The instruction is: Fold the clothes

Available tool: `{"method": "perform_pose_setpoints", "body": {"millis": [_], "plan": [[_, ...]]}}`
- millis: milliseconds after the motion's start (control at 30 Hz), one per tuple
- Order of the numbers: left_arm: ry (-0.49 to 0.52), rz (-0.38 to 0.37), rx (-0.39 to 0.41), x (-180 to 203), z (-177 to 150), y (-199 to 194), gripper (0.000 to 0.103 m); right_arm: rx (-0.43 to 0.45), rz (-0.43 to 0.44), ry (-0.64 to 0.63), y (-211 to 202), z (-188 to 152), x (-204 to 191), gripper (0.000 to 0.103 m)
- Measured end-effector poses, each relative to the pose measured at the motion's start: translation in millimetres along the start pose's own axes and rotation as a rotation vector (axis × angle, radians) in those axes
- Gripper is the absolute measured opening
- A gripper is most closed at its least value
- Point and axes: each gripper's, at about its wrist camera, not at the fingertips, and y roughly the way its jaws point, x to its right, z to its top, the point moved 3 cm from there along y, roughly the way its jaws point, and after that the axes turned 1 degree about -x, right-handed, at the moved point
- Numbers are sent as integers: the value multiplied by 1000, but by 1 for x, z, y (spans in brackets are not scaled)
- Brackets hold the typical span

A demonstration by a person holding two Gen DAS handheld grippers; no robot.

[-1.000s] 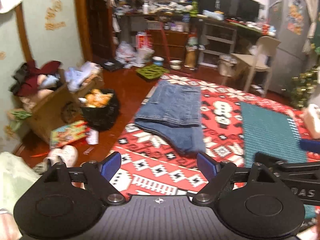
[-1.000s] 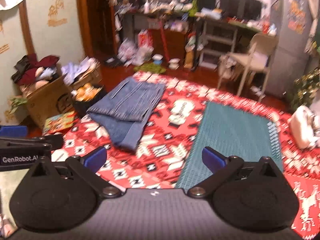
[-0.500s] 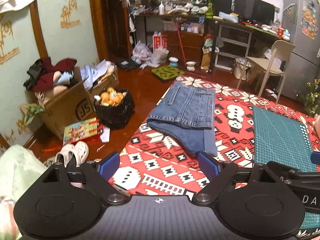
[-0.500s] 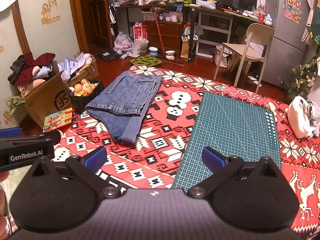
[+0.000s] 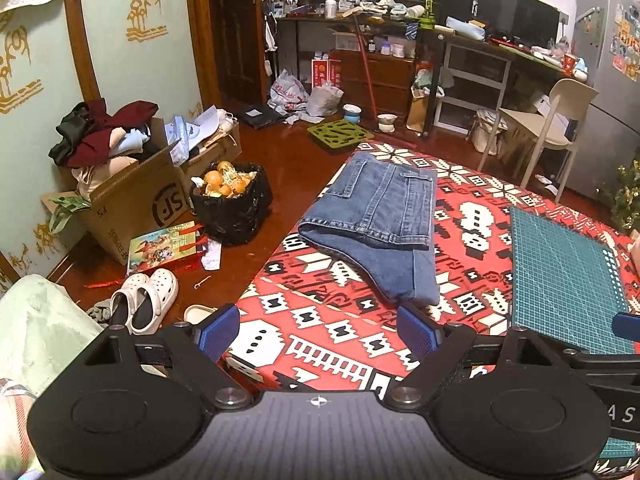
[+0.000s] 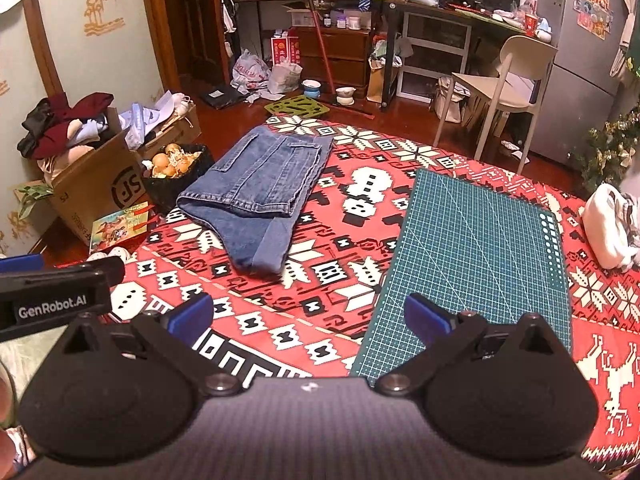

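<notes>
"GenRobot.AI" on left hand-held gripper [image 5: 318, 330], "SF" on cardboard box [image 6: 100, 188]; both hand-held grippers, right hand-held gripper [image 6: 308, 316] included, wide, empty.

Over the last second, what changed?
Only the view shifted: both tools drew back and rose a little, so the jeans sit farther off and more floor shows at left. Left tool and right tool stayed open and empty. Nothing was gripped or released. The jeans stayed folded on the red cloth, beside the green mat.
</notes>
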Motion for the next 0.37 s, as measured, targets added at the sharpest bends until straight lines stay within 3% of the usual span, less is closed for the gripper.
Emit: {"method": "perform_pose_setpoints", "body": {"millis": [367], "plan": [[-10, -3, -4, -3, 0, 1, 85, -16, 10, -10, 4, 0, -5, 102]]}}
